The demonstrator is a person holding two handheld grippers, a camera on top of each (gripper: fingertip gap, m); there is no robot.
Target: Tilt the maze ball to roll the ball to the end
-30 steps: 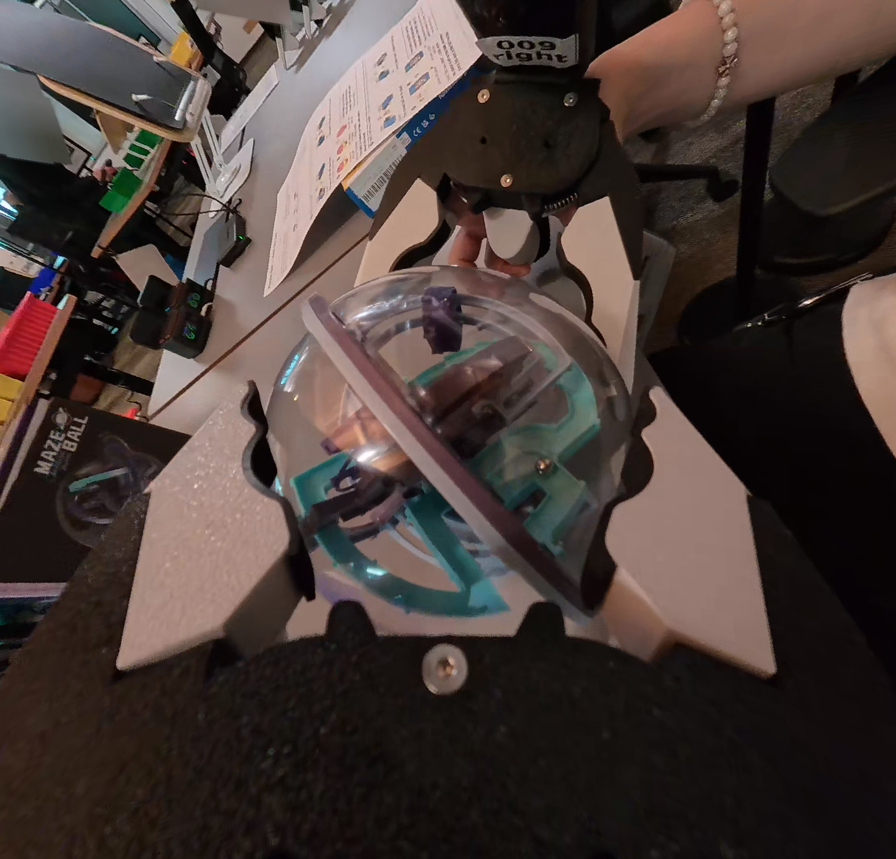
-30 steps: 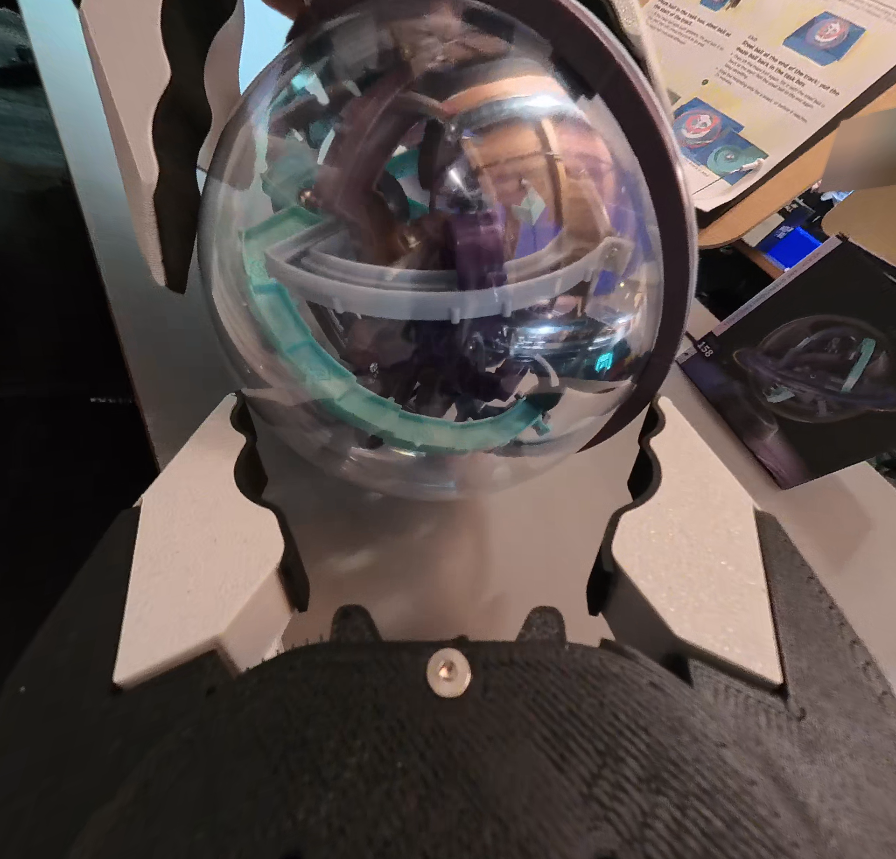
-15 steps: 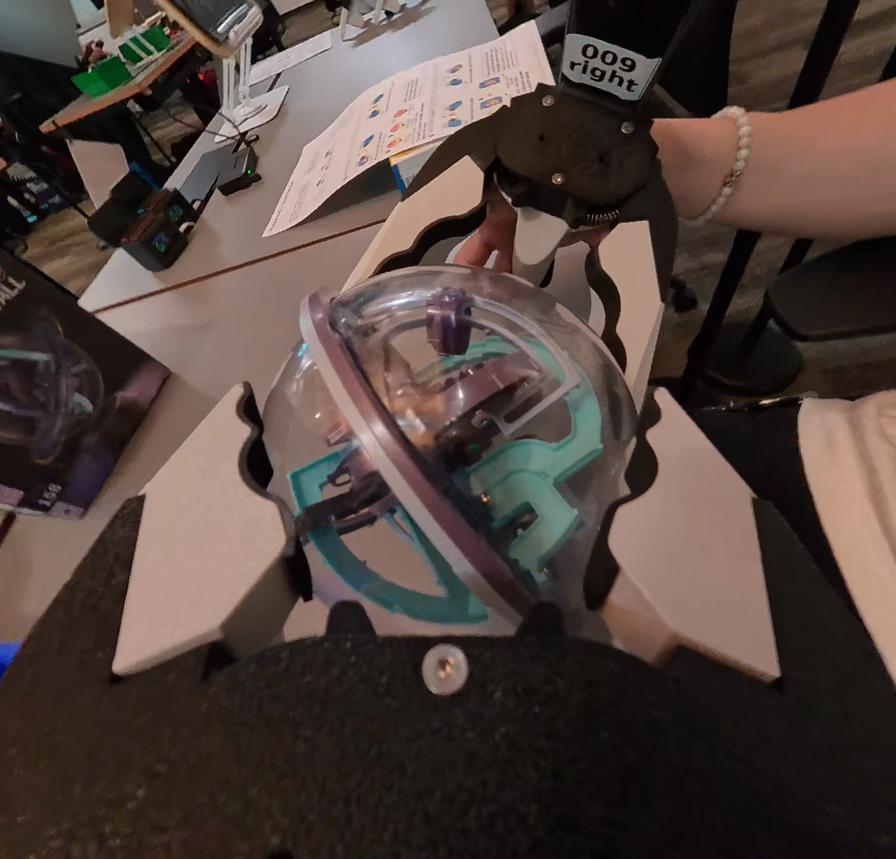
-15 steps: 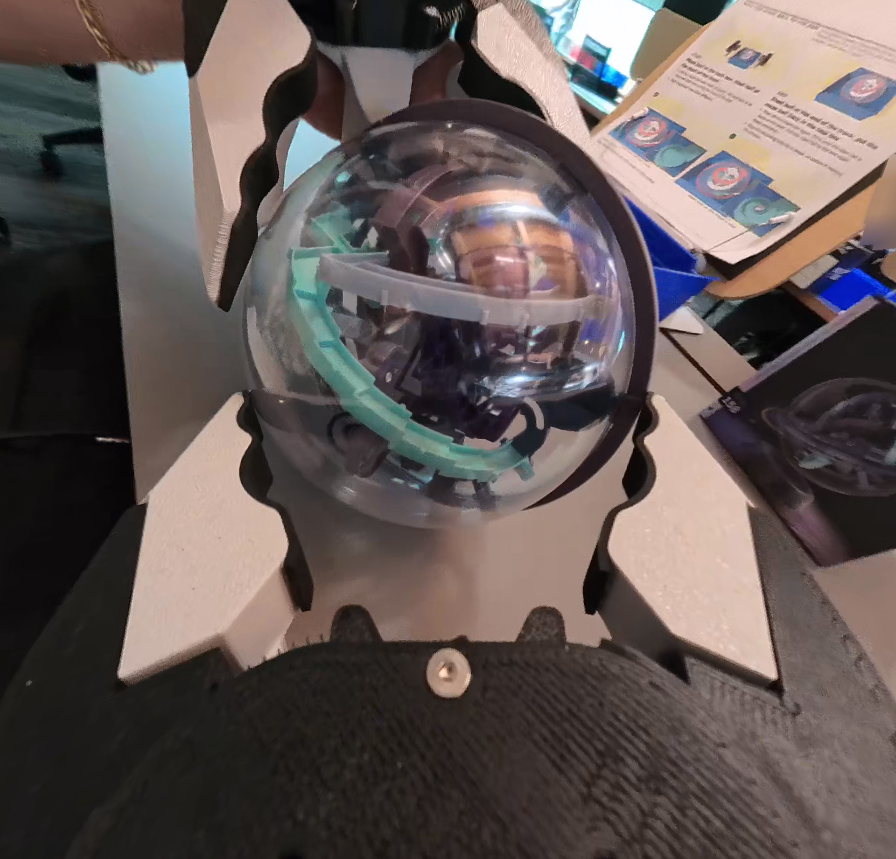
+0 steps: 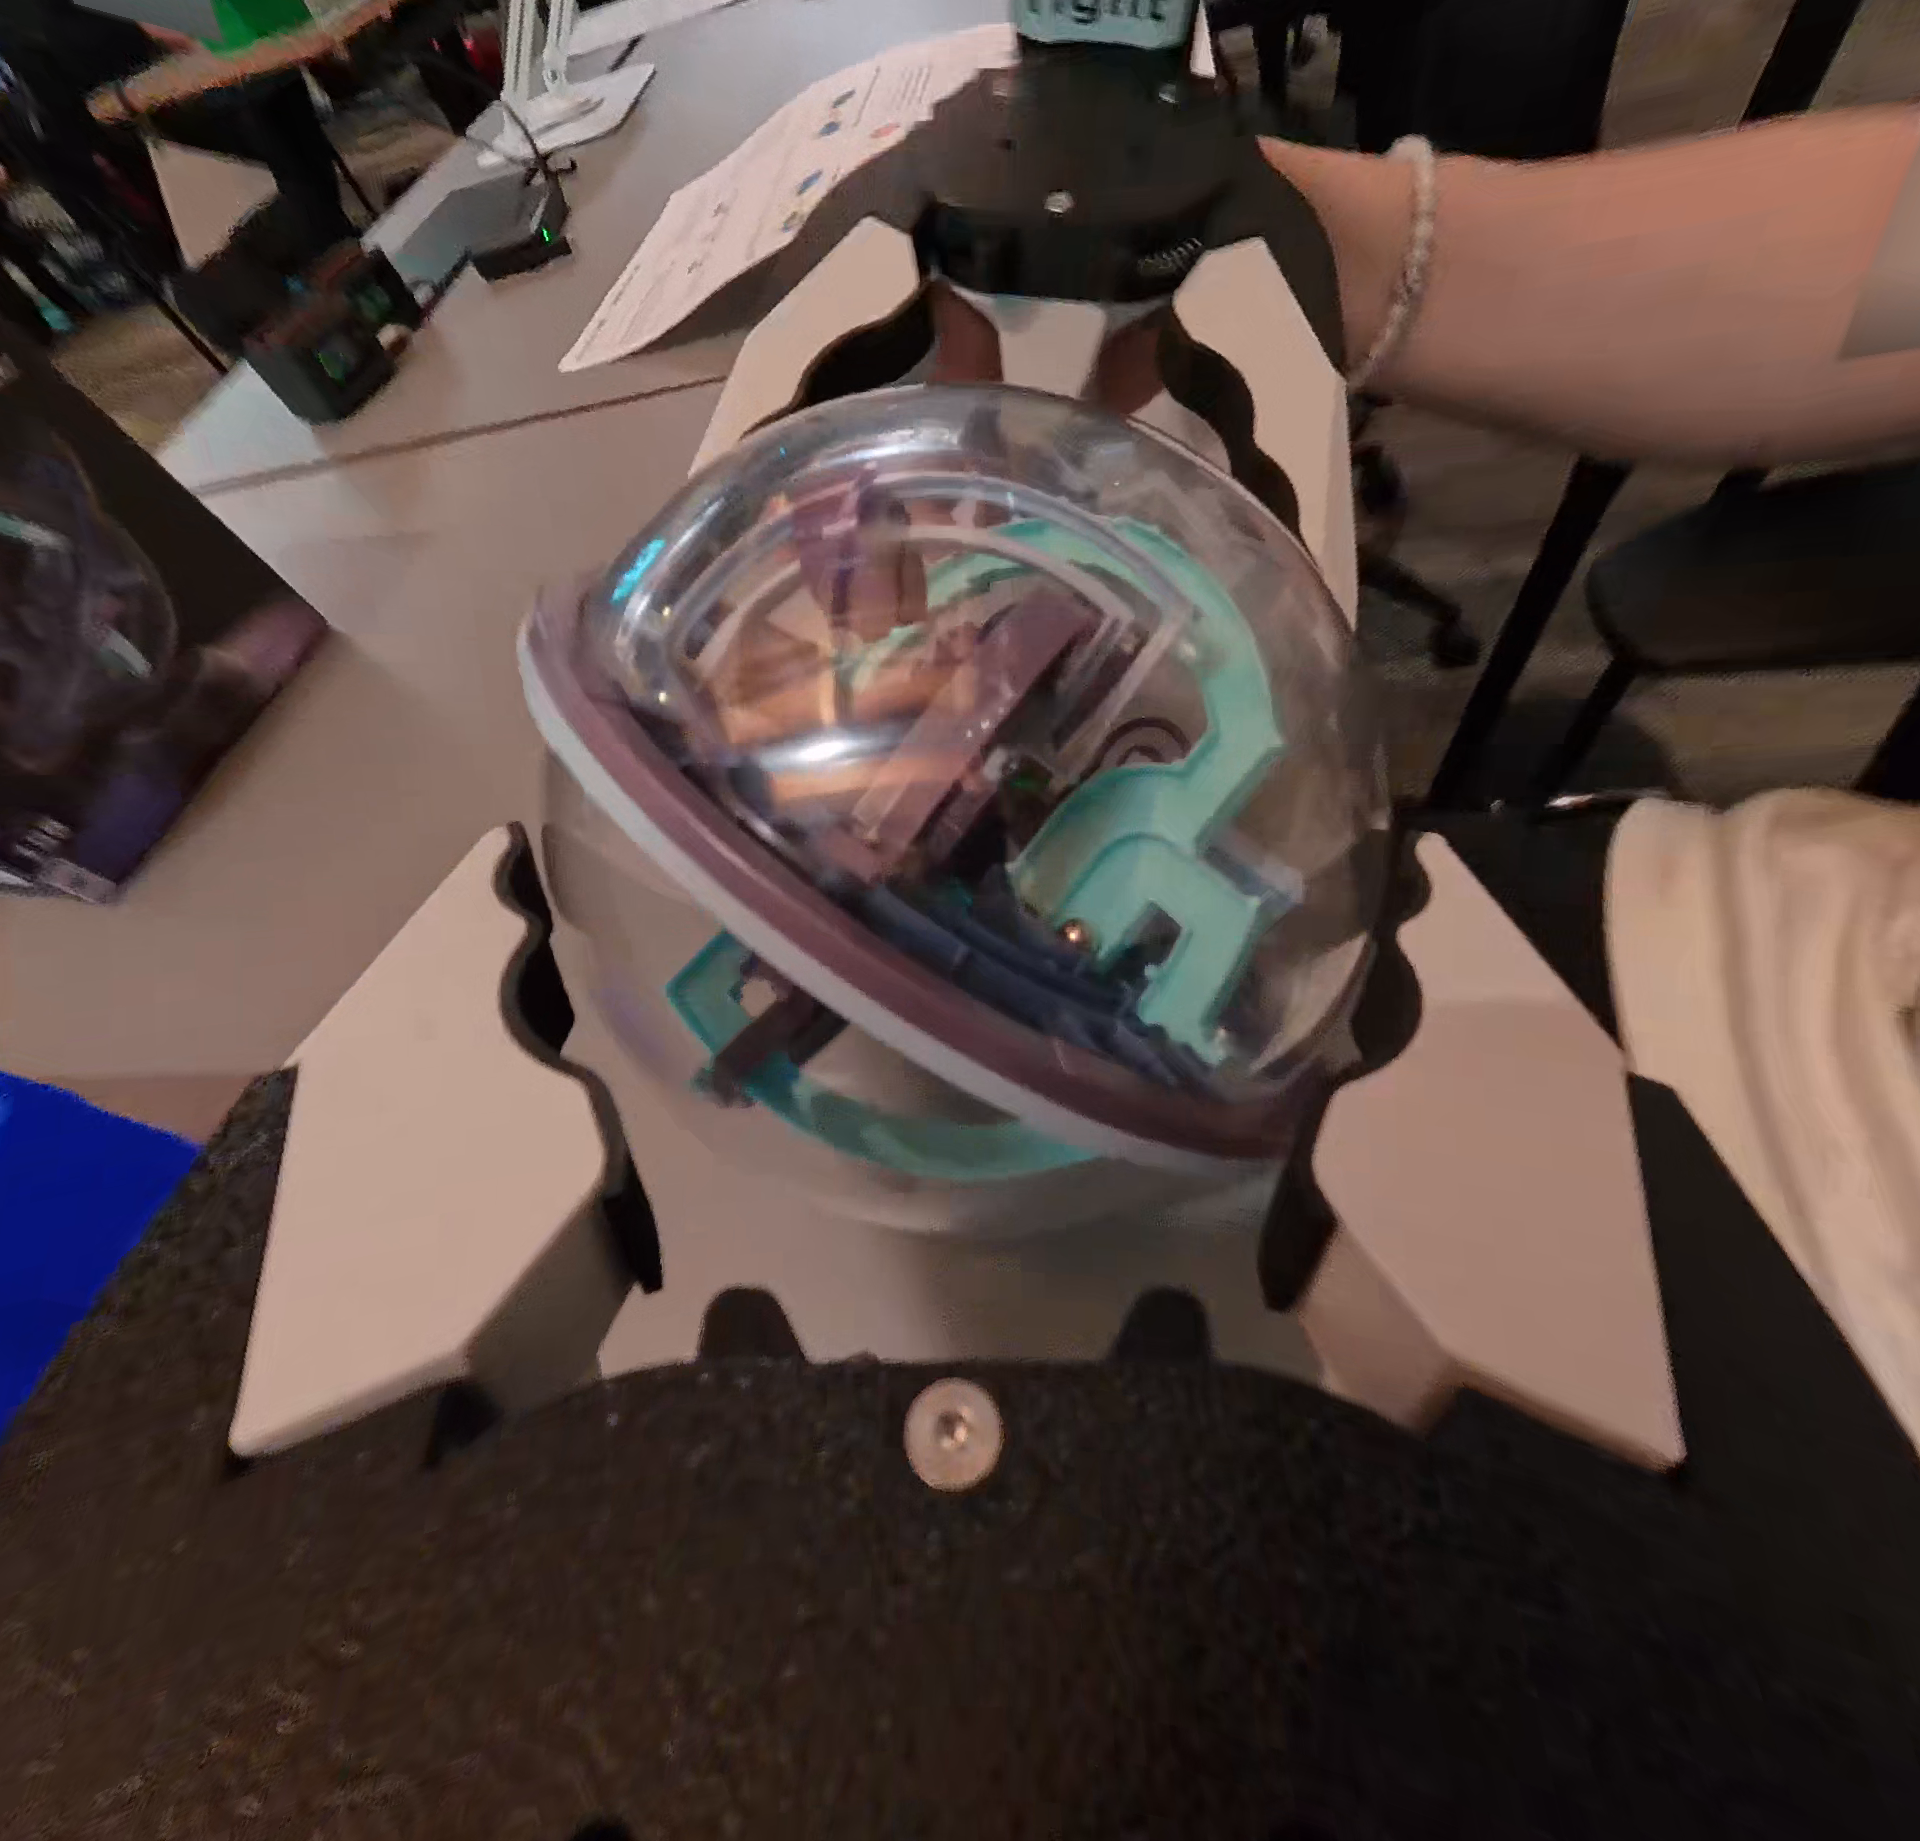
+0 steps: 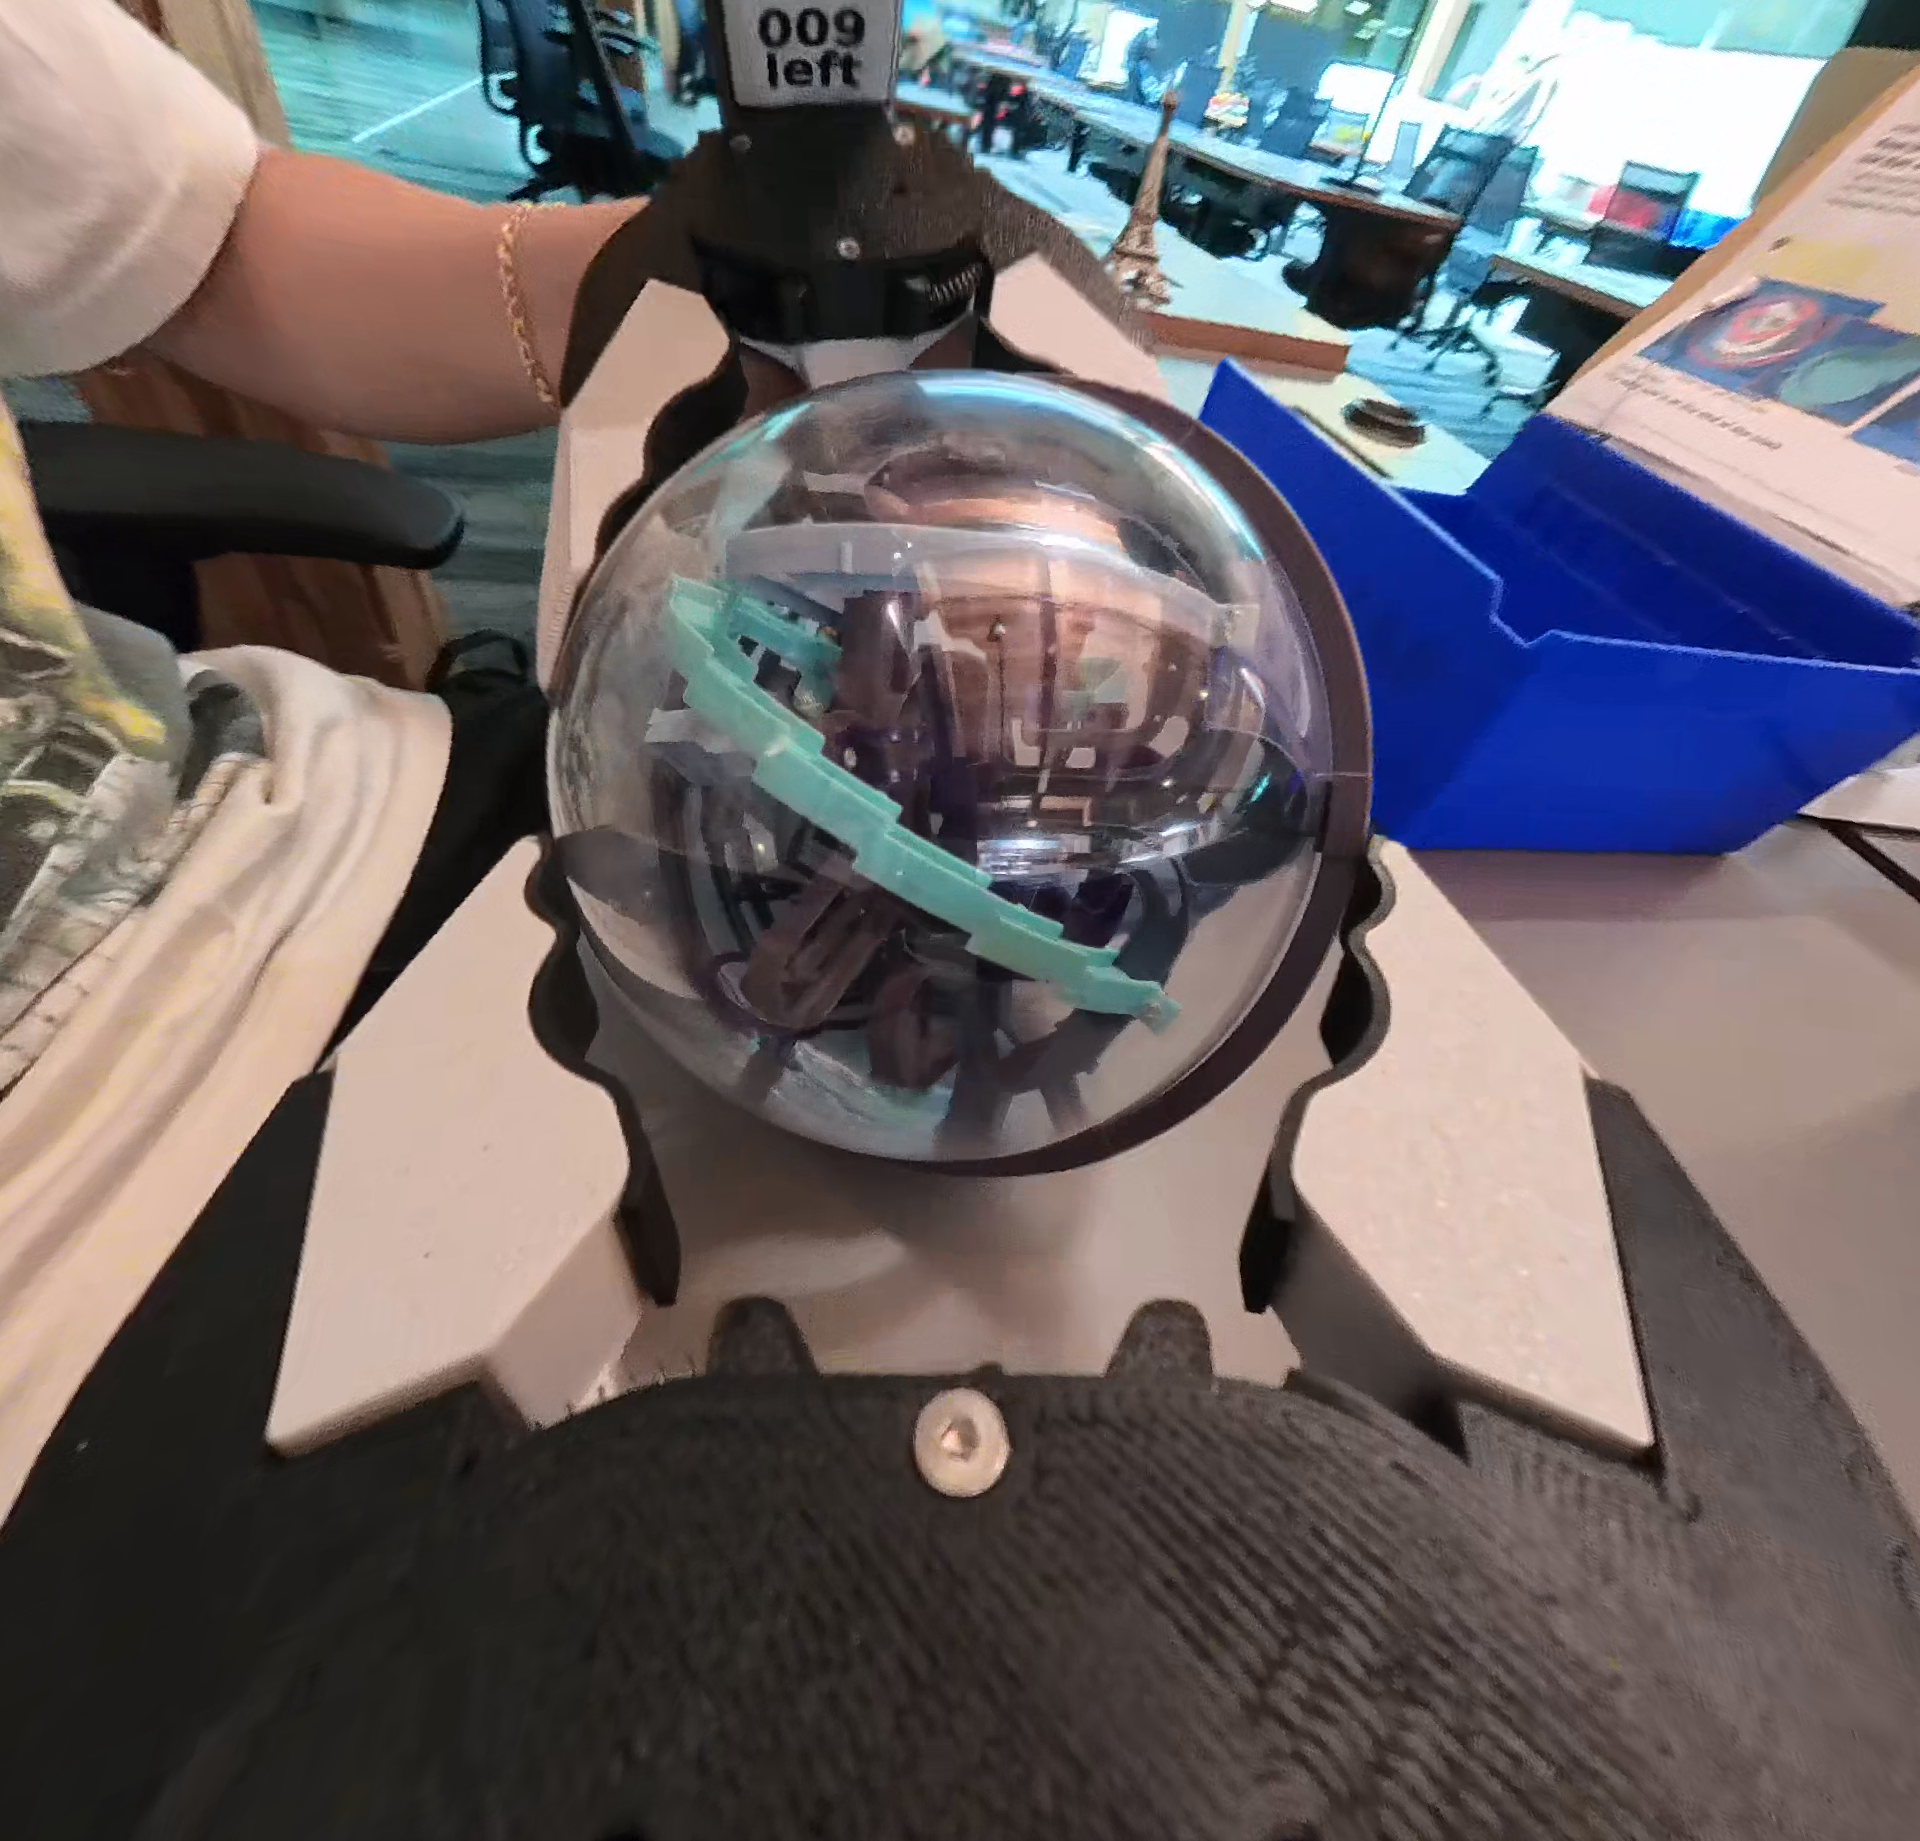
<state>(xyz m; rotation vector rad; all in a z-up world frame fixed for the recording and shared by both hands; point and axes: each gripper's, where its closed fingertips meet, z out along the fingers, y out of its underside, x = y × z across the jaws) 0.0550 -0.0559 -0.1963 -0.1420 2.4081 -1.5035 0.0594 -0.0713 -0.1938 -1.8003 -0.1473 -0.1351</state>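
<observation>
Clamped the maze ball [image 5: 956, 804] in the left gripper [image 5: 956, 856], with the wavy black pads [image 5: 525, 960] pressed against its clear shell on both flanks. Pinched the same sphere from the far side with the right gripper [image 5: 1039, 409], fingers spread wide around it and closed on its sides in the right wrist view as well [image 6: 956, 866]. Held it so between the two tools, facing each other, above the pale table [image 5: 395, 565]. Could not tell whether it touched the tabletop.

Tipped the purple ring [image 5: 831, 918] at the seam so that it ran down from upper left to lower right in the left wrist view. Found the small steel ball [image 5: 1070, 931] low on the right side, beside the foot of the teal track [image 5: 1174, 856] and just above that ring. Saw the teal track again as a stepped band slanting down to the right [image 6: 914, 856] in the right wrist view, in front of dark purple pieces.

Noted around it:
- a printed sheet [image 5: 769, 191] propped up farther back on the table
- a dark box [image 5: 94, 648] at the left edge
- a blue bin [image 6: 1610, 731] just beside the sphere on the table
- a forearm with a beaded bracelet [image 5: 1413, 233] behind the right tool
- a forearm with a gold chain [image 6: 520, 305] behind the left tool
</observation>
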